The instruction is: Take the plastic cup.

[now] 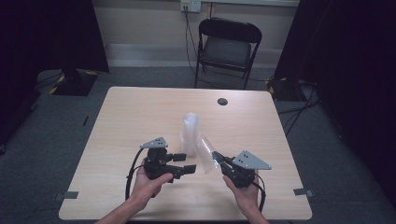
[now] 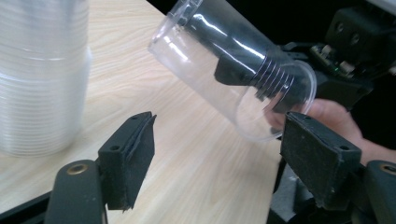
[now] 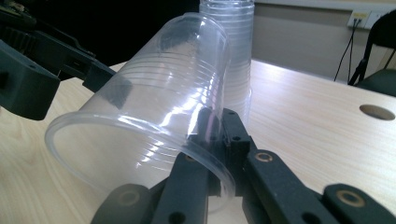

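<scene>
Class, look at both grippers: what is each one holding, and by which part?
The right gripper pinches a clear plastic cup by its rim wall. The left gripper holds nothing.

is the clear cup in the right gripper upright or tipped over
Tipped. The single cup slants off the table, its rim pinched by the right gripper, beside the upright cup stack.

Dim room, pale wooden table in the middle

The table (image 1: pixel 140 112) has a light wood-grain top with a round dark cable hole (image 1: pixel 222 101) near its far edge; it stands on grey carpet (image 1: pixel 42 140). Behind it a black folding chair (image 1: pixel 227 46) faces the table, in front of a cream wall (image 1: pixel 140 23) with a socket (image 1: pixel 190 5) from which cables hang down. Black curtains (image 1: pixel 46 32) close off both sides, and small tape marks (image 1: pixel 301 192) lie on the floor
</scene>
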`<state>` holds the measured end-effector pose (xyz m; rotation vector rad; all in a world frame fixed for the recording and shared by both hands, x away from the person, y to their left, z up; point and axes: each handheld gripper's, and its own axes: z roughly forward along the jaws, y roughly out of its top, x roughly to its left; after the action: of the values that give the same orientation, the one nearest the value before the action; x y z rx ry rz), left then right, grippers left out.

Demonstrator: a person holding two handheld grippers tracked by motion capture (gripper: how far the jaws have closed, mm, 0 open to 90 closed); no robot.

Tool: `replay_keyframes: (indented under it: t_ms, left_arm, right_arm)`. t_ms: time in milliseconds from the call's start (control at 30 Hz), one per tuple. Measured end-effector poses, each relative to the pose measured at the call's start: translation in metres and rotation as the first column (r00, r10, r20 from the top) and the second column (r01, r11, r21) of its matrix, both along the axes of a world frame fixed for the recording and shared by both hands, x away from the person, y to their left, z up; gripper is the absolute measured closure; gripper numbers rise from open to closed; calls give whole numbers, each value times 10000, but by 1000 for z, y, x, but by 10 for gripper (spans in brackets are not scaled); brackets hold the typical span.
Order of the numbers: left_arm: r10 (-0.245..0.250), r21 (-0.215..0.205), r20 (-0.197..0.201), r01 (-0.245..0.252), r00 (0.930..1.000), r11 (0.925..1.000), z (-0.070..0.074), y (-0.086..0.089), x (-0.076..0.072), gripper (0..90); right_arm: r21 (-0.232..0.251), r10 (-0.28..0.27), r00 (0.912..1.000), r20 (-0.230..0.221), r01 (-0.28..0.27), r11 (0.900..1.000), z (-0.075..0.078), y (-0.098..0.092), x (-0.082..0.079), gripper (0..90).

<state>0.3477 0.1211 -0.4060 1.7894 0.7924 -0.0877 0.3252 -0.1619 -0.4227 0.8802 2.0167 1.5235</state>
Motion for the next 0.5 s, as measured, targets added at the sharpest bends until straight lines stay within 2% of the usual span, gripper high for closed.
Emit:
replay_keyframes:
  t_ms: [67,200,267,500]
  left_arm:
    - [125,277,461,-138,9989,9995,2,1,-1,266]
    - [171,940,1000,-265,9948,9952,2,6,-5,256]
    - [160,1013,1357,-299,9906,9944,0,10,-8,256]
    - [38,1368,1644,-266,9864,9902,-5,13,-10,233]
  right_arm:
    - [56,26,9999,-103,-26,10000,1,-1,1,891]
    - [125,142,9989,-457,-136,9998,3,-2,2,891]
    - [168,212,9979,-617,-202,9997,3,-2,3,890]
    - [196,535,9894,-1353,-513,9985,3,-3,6,887]
